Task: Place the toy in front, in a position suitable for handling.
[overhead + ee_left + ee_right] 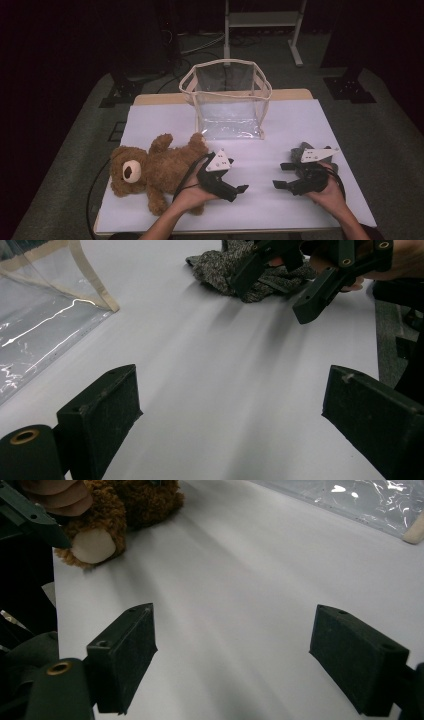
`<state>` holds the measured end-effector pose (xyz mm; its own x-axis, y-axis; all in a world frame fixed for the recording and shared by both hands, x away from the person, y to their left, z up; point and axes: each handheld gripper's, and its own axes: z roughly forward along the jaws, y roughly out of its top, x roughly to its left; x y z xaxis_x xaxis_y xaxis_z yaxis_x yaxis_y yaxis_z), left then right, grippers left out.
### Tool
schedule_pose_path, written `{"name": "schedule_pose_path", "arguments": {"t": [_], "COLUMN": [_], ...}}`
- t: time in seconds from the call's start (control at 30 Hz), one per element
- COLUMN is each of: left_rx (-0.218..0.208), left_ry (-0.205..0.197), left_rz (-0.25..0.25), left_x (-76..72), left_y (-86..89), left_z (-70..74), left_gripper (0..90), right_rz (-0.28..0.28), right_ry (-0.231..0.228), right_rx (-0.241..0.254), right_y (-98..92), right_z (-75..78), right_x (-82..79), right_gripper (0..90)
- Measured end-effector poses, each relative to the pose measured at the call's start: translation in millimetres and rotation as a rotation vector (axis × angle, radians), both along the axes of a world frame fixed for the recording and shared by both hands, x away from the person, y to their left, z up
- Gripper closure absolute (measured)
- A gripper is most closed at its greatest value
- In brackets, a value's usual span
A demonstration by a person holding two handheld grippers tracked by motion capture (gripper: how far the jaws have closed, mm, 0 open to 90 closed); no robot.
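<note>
Both of my hands come in at six o'clock, each holding black two-jaw tongs over the white-covered counter (300, 120). My left tongs (240, 192) gape wide with nothing between the jaws, only bare white cover beneath them. My right tongs (281, 175) stand just as wide and hold nothing. At nine o'clock lies the brown plush teddy bear (150, 170) on its back, its leg just beside my left hand (192, 195). At three o'clock, under my right hand (327, 192), sits a crumpled grey knitted cloth (225, 265). At twelve o'clock stands the clear plastic bag with cream trim (227, 100), upright and open-topped.
</note>
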<state>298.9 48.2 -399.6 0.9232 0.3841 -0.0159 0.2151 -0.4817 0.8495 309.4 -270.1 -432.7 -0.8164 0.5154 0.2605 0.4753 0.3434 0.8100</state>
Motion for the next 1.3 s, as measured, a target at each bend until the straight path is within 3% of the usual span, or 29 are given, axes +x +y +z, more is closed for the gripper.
{"name": "schedule_pose_path", "arguments": {"t": [0.33, 0.53, 0.67, 0.9, 1.3], "left_rx": [-0.008, -0.031, -0.059, -0.060, -0.053], "left_ry": [-0.024, -0.063, -0.090, -0.136, -0.207], "left_rz": [-0.029, -0.037, -0.036, -0.028, 0.054], "left_x": [-2.7, -3.1, -0.9, 0.5, 9.3], "left_y": [3.0, 14.8, 31.3, 52.0, 106.8], "left_z": [6.8, 19.0, 32.1, 44.5, 61.5], "left_gripper": [7.5, 7.5, 7.5, 7.5, 7.5], "right_rz": [0.017, 0.029, 0.038, 0.038, 0.053], "right_ry": [0.003, -0.006, -0.005, 0.001, 0.008], "right_rx": [0.013, 0.007, -0.002, 0.002, -0.008], "right_y": [1.0, 4.5, 6.9, 7.4, 11.9], "right_z": [0.2, 1.1, 0.3, -0.4, -2.2], "right_x": [-0.8, -3.0, -3.2, -3.0, -3.4], "right_gripper": [17.1, 17.1, 17.1, 17.1, 17.0]}}
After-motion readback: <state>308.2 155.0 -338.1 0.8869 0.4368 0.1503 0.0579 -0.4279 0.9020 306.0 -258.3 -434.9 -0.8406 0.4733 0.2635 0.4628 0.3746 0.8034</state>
